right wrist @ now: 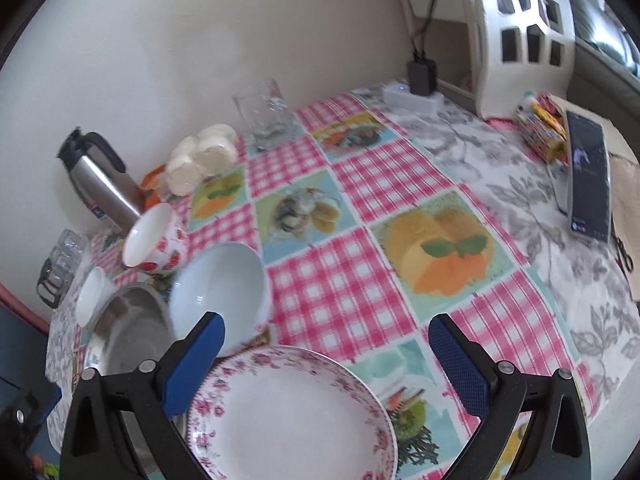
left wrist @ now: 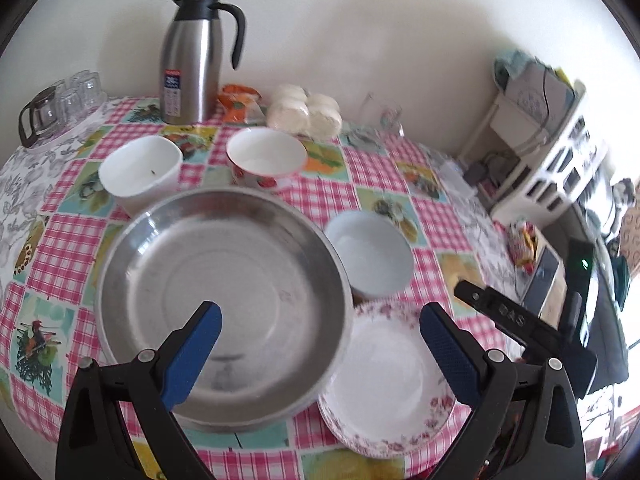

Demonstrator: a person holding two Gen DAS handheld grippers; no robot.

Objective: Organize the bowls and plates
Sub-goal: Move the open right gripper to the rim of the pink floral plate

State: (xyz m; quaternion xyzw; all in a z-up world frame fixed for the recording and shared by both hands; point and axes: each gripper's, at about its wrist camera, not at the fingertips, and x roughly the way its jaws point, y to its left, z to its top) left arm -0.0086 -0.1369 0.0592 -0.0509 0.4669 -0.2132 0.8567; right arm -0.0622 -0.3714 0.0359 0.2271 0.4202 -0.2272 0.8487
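Both grippers, left (left wrist: 320,344) and right (right wrist: 326,354), hang wide open, holding nothing. Nearest lies the floral plate (left wrist: 390,376), the steel pan (left wrist: 220,300) at its nine o'clock, the blue bowl (left wrist: 370,254) at twelve. Farther off, the strawberry bowl (left wrist: 266,156) and white cup (left wrist: 140,170) stand apart. Nothing looks stacked yet; all sorting remains.

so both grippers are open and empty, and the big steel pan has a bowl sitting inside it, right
Not quite: the steel pan is empty, as the left wrist view shows. The pale blue bowl sits beside it on the tablecloth. Both the left hand-held gripper and the right hand-held gripper are open and empty.
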